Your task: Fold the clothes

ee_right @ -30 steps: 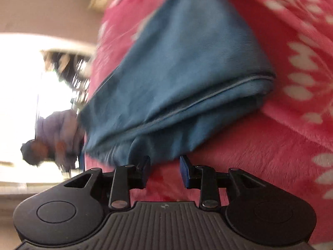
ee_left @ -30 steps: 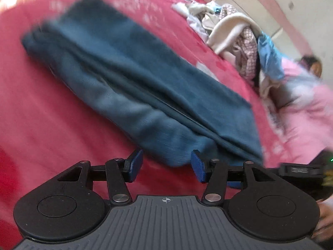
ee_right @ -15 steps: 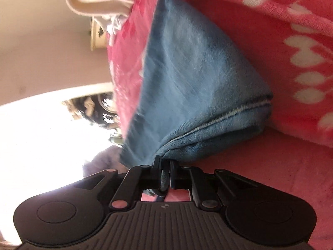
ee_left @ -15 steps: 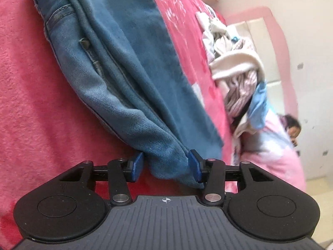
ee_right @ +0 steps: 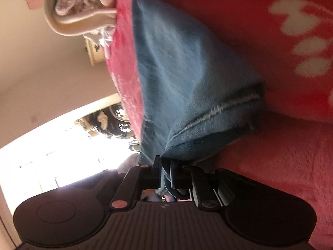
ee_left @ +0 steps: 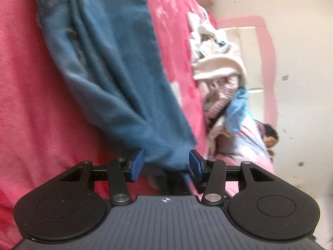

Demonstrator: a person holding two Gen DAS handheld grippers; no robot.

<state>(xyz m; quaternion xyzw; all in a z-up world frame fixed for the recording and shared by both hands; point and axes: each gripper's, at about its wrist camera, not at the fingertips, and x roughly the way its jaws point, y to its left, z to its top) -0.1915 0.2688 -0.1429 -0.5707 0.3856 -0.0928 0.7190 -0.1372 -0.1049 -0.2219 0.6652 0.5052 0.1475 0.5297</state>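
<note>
On the red flowered blanket (ee_right: 291, 156) the folded jeans (ee_left: 116, 79) lie lengthwise. My right gripper (ee_right: 165, 171) is clenched tight on a bunched corner of the denim, blue fabric squeezed between the jaws. My left gripper (ee_left: 166, 165) is spread wide, with the jeans' end sitting between the blue pads (ee_left: 136, 165), not pinched. Only the left view shows the clothes pile (ee_left: 220, 79) further up the bed; only the right shows a bright window (ee_right: 62, 152). No readable writing anywhere.
</note>
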